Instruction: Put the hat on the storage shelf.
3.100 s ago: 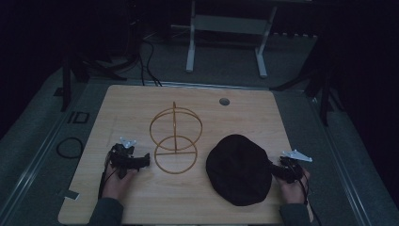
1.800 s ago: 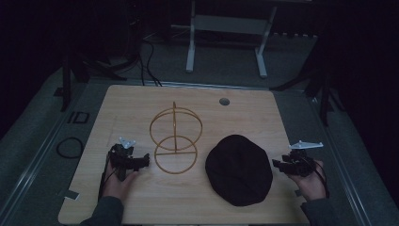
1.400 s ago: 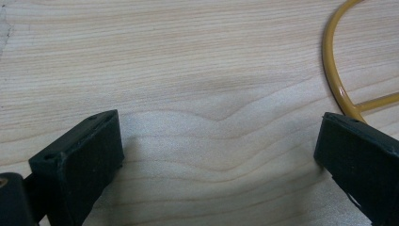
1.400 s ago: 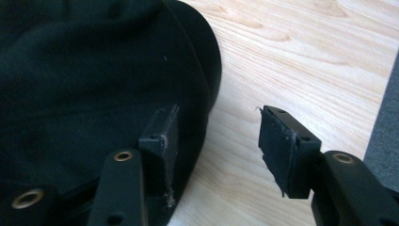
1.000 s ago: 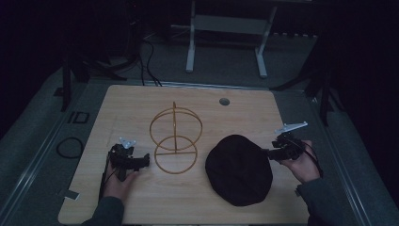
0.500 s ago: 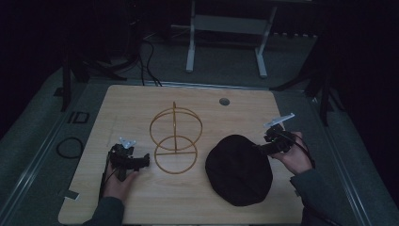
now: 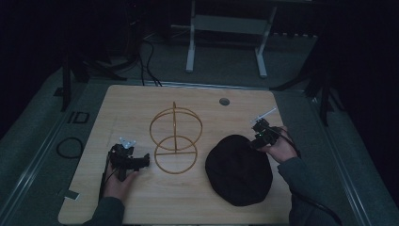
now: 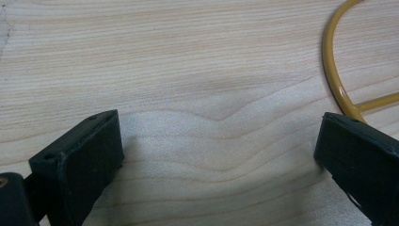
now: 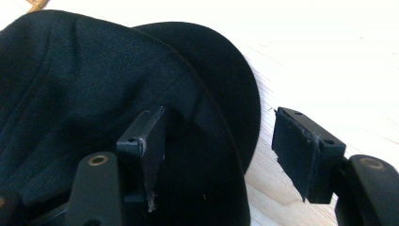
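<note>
A black cap [image 7: 237, 169] lies on the wooden table [image 7: 141, 108], front right. A gold wire stand [image 7: 175, 140] with an upright ring on a flat ring base stands at the middle. My right gripper [image 7: 256, 136] is open at the cap's far right edge. In the right gripper view the cap [image 9: 94, 94] and its brim lie between and under the spread jaws, one jaw over the crown, the other over bare wood. My left gripper [image 7: 141, 161] rests on the table left of the stand, open. Its own view has bare wood between the jaws and the stand's yellow base ring [image 8: 336, 70] at the right.
A small round grommet [image 7: 224, 101] sits near the table's far edge. Beyond the table are a metal frame's legs [image 7: 226, 42] and cables on a dark floor. A cable loop [image 7: 69, 147] lies left of the table.
My right gripper has swung from the table's right edge up and inward to the cap's far right rim. The left gripper, cap and stand have stayed put.
</note>
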